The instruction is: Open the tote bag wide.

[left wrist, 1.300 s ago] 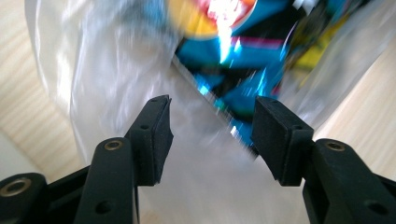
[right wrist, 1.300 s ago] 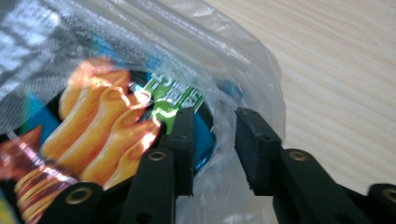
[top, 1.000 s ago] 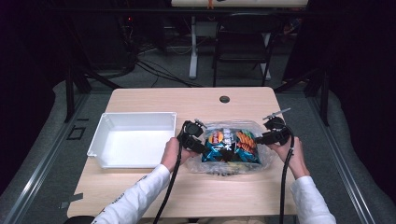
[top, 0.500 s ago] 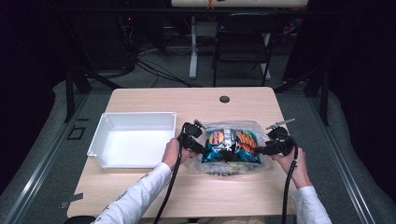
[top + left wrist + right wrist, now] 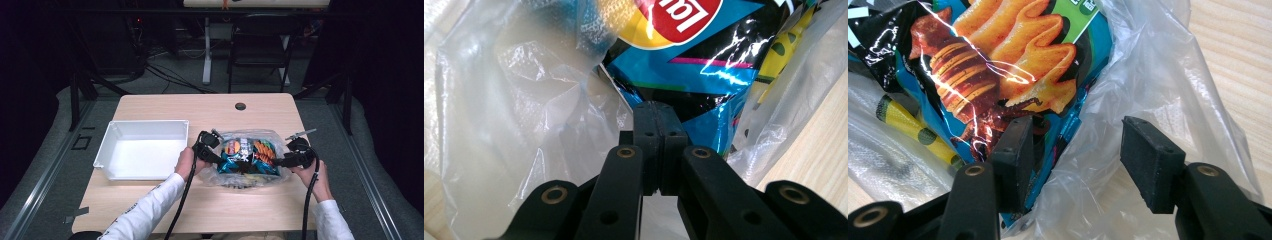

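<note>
Middle of the high view, lower half: the clear plastic bag [image 5: 248, 160] lies on the wooden table [image 5: 250, 107], stuffed with bright snack packets [image 5: 250, 152], just right of the white tray [image 5: 142, 149], which sits at centre left. The left gripper [image 5: 214, 159] is at the bag's left edge, and its jaws have just been closing; in the left gripper view the left gripper [image 5: 657, 112] has its pads pressed flat together at frame centre, clenched, with the bag's film [image 5: 524, 100] bunched around them, though whether film is pinched between them I cannot tell. Behind sits a blue chip packet [image 5: 694, 60]. Over at the bag's right end, the right gripper [image 5: 278, 162] comes in from the lower right. In the right gripper view the right gripper [image 5: 1075, 150] stands released, jaws apart, a squid-print snack packet [image 5: 998, 65] against the left pad and film [image 5: 1158, 75] draped between them
</note>
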Motion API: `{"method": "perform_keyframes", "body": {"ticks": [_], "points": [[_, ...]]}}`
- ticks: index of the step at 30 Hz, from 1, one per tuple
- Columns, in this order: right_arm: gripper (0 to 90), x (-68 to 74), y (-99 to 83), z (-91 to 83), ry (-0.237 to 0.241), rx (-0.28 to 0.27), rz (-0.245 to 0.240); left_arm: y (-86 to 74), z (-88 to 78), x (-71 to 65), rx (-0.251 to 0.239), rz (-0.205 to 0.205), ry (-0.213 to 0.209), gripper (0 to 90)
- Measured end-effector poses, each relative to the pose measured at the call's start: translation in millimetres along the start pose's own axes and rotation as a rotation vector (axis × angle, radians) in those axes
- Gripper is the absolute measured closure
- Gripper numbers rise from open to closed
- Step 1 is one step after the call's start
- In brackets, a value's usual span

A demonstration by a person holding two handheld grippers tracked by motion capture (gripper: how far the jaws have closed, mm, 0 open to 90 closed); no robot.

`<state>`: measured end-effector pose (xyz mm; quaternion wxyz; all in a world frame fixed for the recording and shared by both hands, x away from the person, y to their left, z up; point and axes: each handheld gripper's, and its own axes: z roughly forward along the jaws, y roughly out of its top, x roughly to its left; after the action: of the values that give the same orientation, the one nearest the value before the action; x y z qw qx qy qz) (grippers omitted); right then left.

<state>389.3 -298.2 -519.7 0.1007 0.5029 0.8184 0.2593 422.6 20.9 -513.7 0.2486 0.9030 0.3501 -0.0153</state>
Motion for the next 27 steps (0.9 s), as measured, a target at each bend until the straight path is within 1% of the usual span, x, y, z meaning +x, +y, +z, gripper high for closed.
{"method": "perform_keyframes", "body": {"ticks": [1, 2, 3, 4, 5, 7, 9, 10, 13, 15, 18, 20, 22, 23, 25, 26, 27], "points": [[47.1, 0.0, 0.0, 0.0, 0.001, 0.0, -0.001, 0.8, -1.1, 1.5, -0.004, -0.01, 0.009, 81.1], [47.2, 0.7, -0.5, 0.7, 0.0, -0.012, 0.009, 1.1, -1.0, 3.0, -0.011, -0.019, 0.004, 79.8], [47.2, 0.3, -0.1, 0.1, -0.001, -0.002, -0.001, 1.6, -1.0, 3.8, -0.013, -0.028, 0.007, 77.8], [47.2, 0.6, -0.2, 0.3, -0.002, -0.004, -0.001, 2.1, -0.6, 3.9, -0.016, -0.032, 0.013, 75.9], [47.2, 1.0, -0.2, 0.2, -0.005, -0.006, 0.0, 2.4, 0.5, 3.7, -0.01, -0.03, 0.008, 75.1], [47.2, 0.9, -0.3, 0.3, -0.005, -0.006, 0.0, 2.8, 3.3, 2.7, 0.0, -0.035, 0.013, 73.4], [47.3, 0.9, -0.6, 0.6, -0.004, -0.008, 0.001, 3.1, 5.1, 3.6, -0.001, -0.04, 0.005, 73.2], [47.3, 0.9, -0.6, 0.7, -0.004, -0.009, 0.001, 3.3, 5.4, 3.8, 0.002, -0.04, 0.008, 73.2], [47.5, 1.4, -0.9, 1.2, -0.003, -0.011, 0.0, 3.0, 6.2, 4.9, 0.011, -0.047, -0.001, 75.0], [47.5, 1.5, -0.8, 1.3, 0.0, -0.004, -0.004, 2.6, 7.0, 5.6, 0.015, -0.051, -0.004, 76.4], [47.5, 1.5, -0.8, 1.7, 0.001, -0.003, -0.006, 2.0, 8.3, 7.1, 0.016, -0.052, -0.005, 80.7], [47.5, 1.7, -0.8, 1.7, -0.001, -0.003, -0.007, 1.2, 9.4, 7.3, 0.016, -0.04, -0.004, 88.6], [47.5, 1.3, -1.0, 1.5, -0.005, -0.004, -0.007, 0.6, 10.2, 5.8, 0.014, -0.03, -0.002, 90.0], [47.6, 1.5, -1.2, 2.1, -0.002, -0.018, -0.001, 1.0, 8.9, 4.5, 0.014, -0.018, 0.008, 90.0], [47.5, 1.1, -1.4, 2.2, 0.0, -0.018, 0.003, 2.5, 4.9, 0.4, 0.004, 0.009, 0.027, 90.0], [47.5, 1.0, -1.5, 2.4, 0.004, -0.019, 0.006, 3.0, 2.7, -2.0, -0.01, 0.016, 0.035, 90.0], [47.6, 1.1, -1.4, 2.5, 0.004, -0.019, 0.007, 4.1, -0.4, -4.2, -0.01, 0.033, 0.038, 90.0]]}}
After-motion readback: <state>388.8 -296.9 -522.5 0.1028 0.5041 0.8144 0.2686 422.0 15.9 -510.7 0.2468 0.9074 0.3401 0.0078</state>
